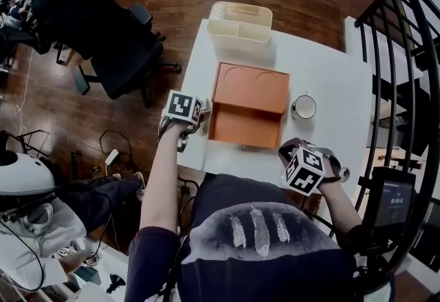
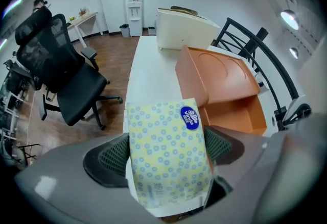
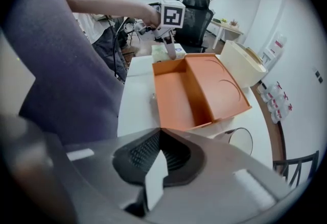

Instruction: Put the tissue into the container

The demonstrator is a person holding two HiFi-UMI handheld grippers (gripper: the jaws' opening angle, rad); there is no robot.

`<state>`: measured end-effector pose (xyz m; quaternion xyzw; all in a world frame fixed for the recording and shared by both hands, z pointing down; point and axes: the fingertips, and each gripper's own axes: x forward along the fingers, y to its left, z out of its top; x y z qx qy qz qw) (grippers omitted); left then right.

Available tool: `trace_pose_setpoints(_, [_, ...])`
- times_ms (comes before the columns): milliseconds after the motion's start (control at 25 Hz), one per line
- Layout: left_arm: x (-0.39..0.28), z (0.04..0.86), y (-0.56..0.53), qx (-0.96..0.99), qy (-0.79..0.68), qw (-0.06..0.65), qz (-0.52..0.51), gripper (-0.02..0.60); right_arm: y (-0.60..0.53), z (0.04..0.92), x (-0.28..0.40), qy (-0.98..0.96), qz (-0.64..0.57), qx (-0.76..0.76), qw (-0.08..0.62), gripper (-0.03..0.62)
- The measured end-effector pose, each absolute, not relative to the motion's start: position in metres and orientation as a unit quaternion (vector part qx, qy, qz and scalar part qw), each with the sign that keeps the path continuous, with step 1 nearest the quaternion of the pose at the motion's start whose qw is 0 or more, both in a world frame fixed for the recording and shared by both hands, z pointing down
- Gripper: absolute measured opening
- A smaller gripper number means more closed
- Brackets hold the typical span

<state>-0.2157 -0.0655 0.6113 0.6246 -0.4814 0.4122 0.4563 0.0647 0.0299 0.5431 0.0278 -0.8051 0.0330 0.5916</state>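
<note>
A yellow tissue pack (image 2: 166, 156) with blue rings and a blue sticker stands between the pads of my left gripper (image 2: 166, 149), which press on both its sides. That gripper (image 1: 184, 118) is over the table's left edge, just left of the orange container (image 1: 247, 109), and its marker cube hides the pack in the head view. The container (image 2: 219, 77) has an open compartment on the near side and a flat part with embossed circles behind it. My right gripper (image 3: 158, 154) is shut near the table's front right (image 1: 302, 168), with a thin white strip at its seam.
A white slatted basket (image 1: 240, 22) stands at the far end of the white table (image 1: 330, 80), and a white cup (image 1: 304, 106) sits right of the container. A black office chair (image 1: 117, 46) is left of the table. A black railing (image 1: 405, 53) runs on the right.
</note>
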Motion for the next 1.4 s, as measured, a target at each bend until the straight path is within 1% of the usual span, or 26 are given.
trace_pose_setpoints(40, [-0.216,0.614,-0.064,0.622,-0.480,0.464,0.408,0.466,0.030,0.543,0.065,-0.805,0.034,0.029,0.592,0.003])
trace_pose_setpoints(240, [-0.215,0.622,-0.059,0.611,-0.482,0.511,0.364,0.468,0.030,0.544,0.067,-0.804,0.040,0.033,0.593,0.003])
trace_pose_setpoints(400, [-0.216,0.621,-0.058,0.617,-0.477,0.512,0.359,0.464,0.030,0.546,0.064,-0.806,0.043,0.035,0.589,0.003])
trace_pose_setpoints(600, [-0.221,0.613,-0.054,0.628,-0.484,0.511,0.333,0.436,0.030,0.546,0.065,-0.806,0.048,0.037,0.589,0.003])
trace_pose_setpoints(720, [-0.223,0.592,-0.050,0.648,-0.483,0.495,0.319,0.434,0.031,0.547,0.066,-0.806,0.052,0.038,0.588,0.003])
trace_pose_setpoints(800, [-0.218,0.559,-0.048,0.679,-0.475,0.460,0.320,0.434,0.030,0.546,0.067,-0.807,0.053,0.042,0.586,0.003])
trace_pose_setpoints(840, [-0.211,0.539,-0.048,0.701,-0.463,0.431,0.330,0.434,0.030,0.545,0.068,-0.808,0.054,0.045,0.585,0.003])
trace_pose_setpoints(960, [-0.164,0.488,-0.048,0.776,-0.382,0.315,0.391,0.434,0.027,0.542,0.073,-0.809,0.058,0.053,0.582,0.003])
trace_pose_setpoints(1040, [-0.120,0.475,-0.047,0.810,-0.300,0.236,0.445,0.434,0.026,0.540,0.078,-0.809,0.058,0.060,0.582,0.003])
trace_pose_setpoints(1160, [-0.067,0.498,-0.036,0.822,-0.173,0.144,0.523,0.434,0.028,0.535,0.086,-0.808,0.061,0.074,0.582,0.003])
trace_pose_setpoints(1280, [-0.041,0.537,-0.023,0.795,-0.066,0.061,0.600,0.434,0.034,0.533,0.099,-0.805,0.073,0.094,0.581,0.003])
trace_pose_setpoints(1320, [-0.037,0.548,-0.021,0.786,-0.040,0.044,0.616,0.434,0.037,0.534,0.103,-0.803,0.079,0.100,0.582,0.003])
trace_pose_setpoints(1400, [-0.030,0.565,-0.019,0.780,-0.010,0.037,0.625,0.436,0.045,0.537,0.110,-0.798,0.092,0.109,0.585,0.003])
